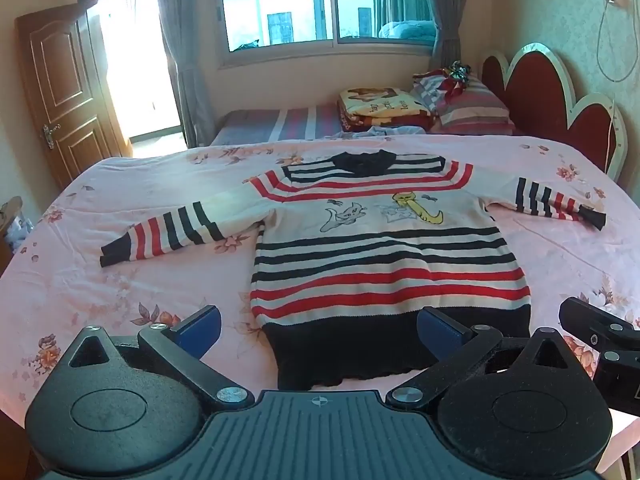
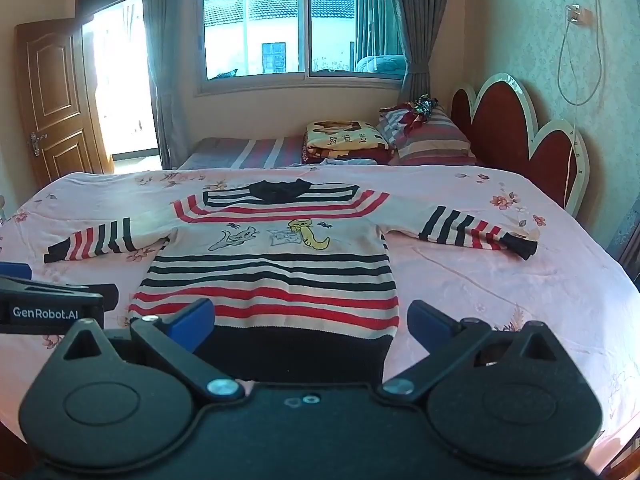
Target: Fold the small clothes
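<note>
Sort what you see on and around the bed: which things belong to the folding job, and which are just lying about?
Part of the job:
- striped knitted child's sweater with cat pictures, spread flat
- left gripper, open
- right gripper, open
- pink floral bedsheet beneath

Just lying about:
- folded yellow and red blanket
- striped pillow
- brown wooden door
- grey curtains
</note>
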Available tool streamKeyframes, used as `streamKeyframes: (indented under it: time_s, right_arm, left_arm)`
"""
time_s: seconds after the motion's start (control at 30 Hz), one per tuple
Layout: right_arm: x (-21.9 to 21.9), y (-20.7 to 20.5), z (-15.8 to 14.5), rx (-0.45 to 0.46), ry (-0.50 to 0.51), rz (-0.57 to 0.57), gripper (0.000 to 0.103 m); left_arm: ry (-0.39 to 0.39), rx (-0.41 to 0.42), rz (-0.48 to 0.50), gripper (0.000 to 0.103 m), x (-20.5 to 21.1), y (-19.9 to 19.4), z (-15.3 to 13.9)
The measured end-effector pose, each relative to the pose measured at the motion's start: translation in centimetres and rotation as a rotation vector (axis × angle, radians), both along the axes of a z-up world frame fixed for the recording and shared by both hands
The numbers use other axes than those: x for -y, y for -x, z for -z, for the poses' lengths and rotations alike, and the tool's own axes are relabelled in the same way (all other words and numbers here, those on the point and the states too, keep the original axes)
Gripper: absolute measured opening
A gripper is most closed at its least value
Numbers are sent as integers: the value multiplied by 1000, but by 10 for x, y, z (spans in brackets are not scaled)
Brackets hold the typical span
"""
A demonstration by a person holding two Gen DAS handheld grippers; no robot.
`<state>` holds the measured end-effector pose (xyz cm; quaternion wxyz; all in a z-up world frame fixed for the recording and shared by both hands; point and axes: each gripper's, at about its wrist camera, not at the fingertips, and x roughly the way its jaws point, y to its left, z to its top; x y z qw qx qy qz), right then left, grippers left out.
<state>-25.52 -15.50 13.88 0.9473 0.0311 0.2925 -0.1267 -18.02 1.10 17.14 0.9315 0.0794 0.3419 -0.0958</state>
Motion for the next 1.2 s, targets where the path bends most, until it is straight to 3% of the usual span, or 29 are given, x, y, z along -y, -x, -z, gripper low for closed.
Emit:
streamKeyframes:
  time_s: [1.2]
  right_arm:
    - [-1,-8,3,-1,5,7,102]
  left_arm:
    - [-6,-16,2,103,7,-8,29]
